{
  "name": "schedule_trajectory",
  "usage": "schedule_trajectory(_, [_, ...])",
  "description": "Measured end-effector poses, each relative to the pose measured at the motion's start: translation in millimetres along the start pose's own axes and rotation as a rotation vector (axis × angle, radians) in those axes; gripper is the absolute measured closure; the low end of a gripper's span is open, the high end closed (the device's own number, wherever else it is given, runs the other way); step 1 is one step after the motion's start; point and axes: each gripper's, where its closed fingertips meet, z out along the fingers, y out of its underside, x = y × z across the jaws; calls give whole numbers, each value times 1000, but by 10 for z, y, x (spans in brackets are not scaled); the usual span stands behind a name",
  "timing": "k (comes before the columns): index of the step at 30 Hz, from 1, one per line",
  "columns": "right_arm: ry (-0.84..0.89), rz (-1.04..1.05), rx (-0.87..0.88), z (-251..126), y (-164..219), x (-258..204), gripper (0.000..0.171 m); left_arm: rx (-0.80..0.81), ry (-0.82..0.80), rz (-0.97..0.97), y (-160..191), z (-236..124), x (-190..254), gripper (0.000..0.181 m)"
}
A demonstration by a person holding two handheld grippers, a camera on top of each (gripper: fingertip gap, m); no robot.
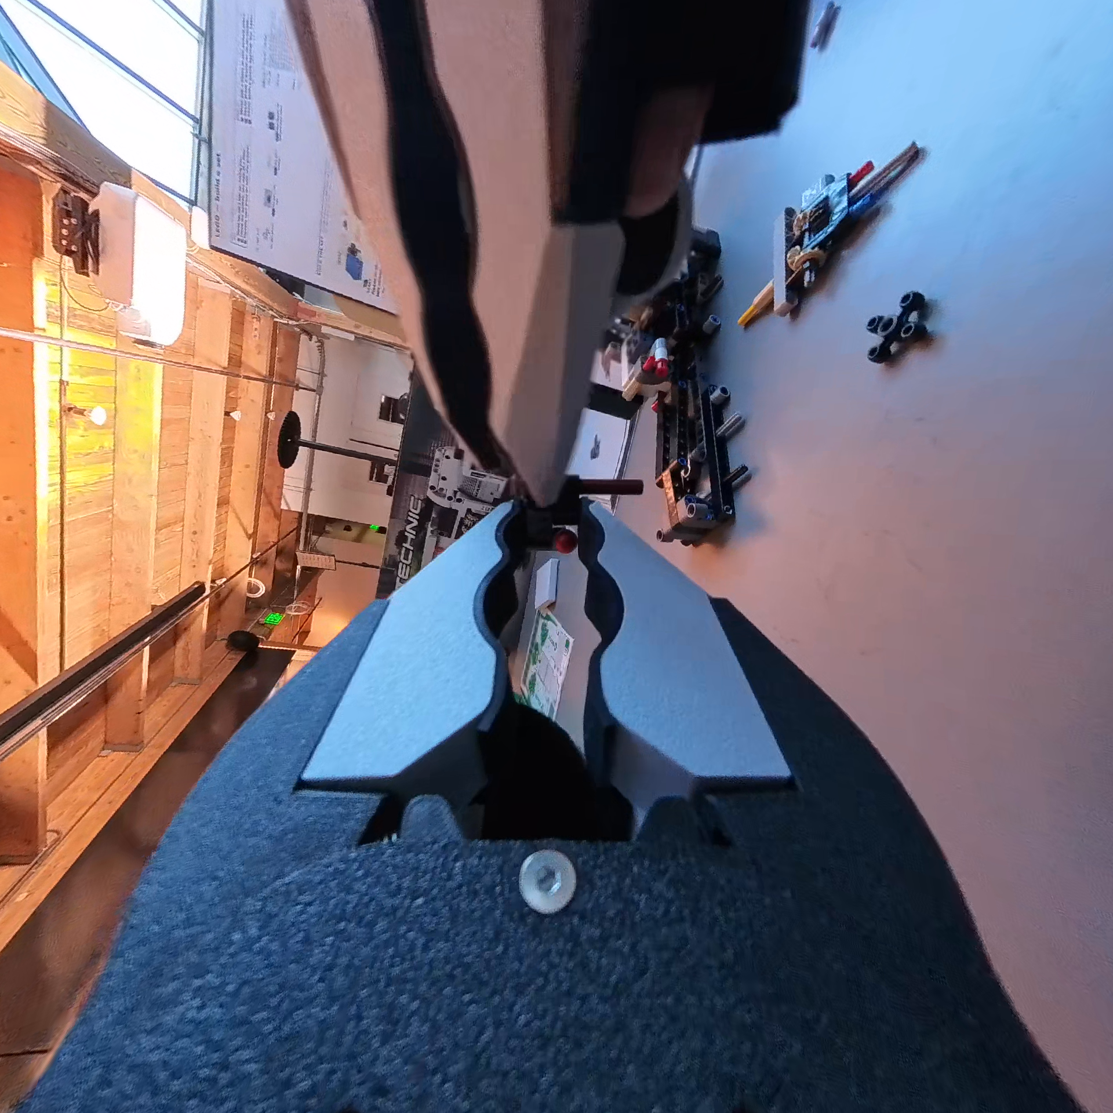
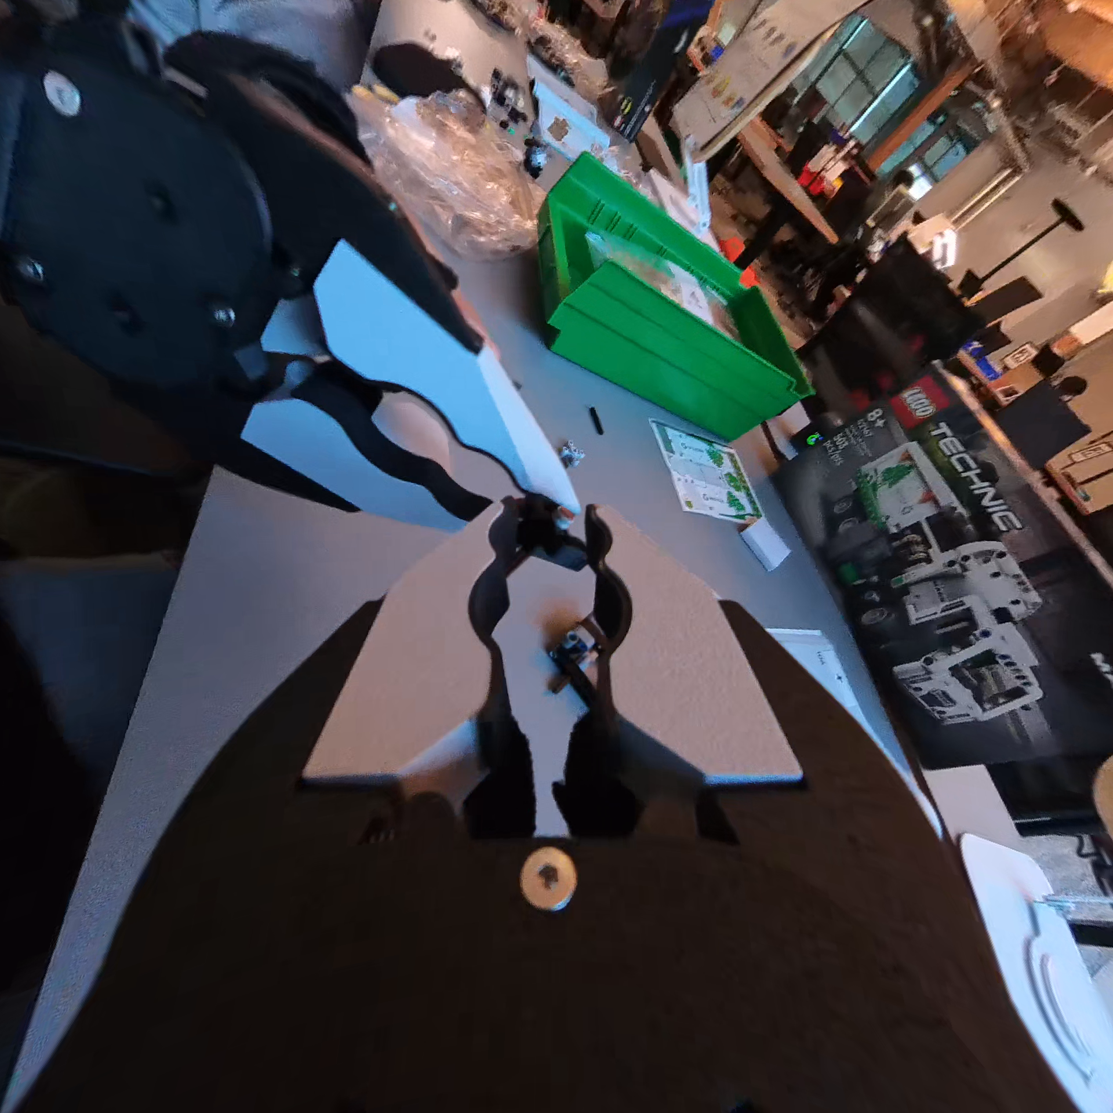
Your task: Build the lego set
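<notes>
A small black Lego connector (image 1: 545, 521) with a red pin (image 1: 564, 540) and a dark red axle (image 1: 608, 486) is held in the air between both grippers. My left gripper (image 1: 549, 523) is shut on it from below. My right gripper (image 1: 542, 491) comes in from the top of the left wrist view and meets the same piece tip to tip. In the right wrist view my right gripper (image 2: 545, 519) is shut on the black connector (image 2: 535, 530), and the left gripper (image 2: 551, 503) reaches in from the upper left.
On the grey table lie a black frame assembly (image 1: 698, 458), a second assembly with a yellow axle (image 1: 813, 241), a black cross piece (image 1: 897, 325) and a small sub-assembly (image 2: 575, 653). A green bin (image 2: 650, 313), plastic bags (image 2: 458, 174), a sheet (image 2: 710, 476) and the set's box (image 2: 939, 572) lie beyond. The tips of both grippers are at nearly the same place. My left gripper's tips are some 12 cm from the black cross piece (image 1: 897, 325).
</notes>
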Motion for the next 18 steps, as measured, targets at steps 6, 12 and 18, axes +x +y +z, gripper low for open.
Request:
schedule_trajectory(6, [-1, 80, 46, -75, -18, 51, 151, 14, 17, -88, -27, -25, -13, 167])
schedule_trajectory(12, [-283, 668, 198, -112, 31, -7, 138, 38, -53, -98, -91, -72, -89, 167])
schedule_trajectory(18, [-308, 756, 265, -93, 84, -22, 154, 49, -56, -84, -160, -91, -80, 167])
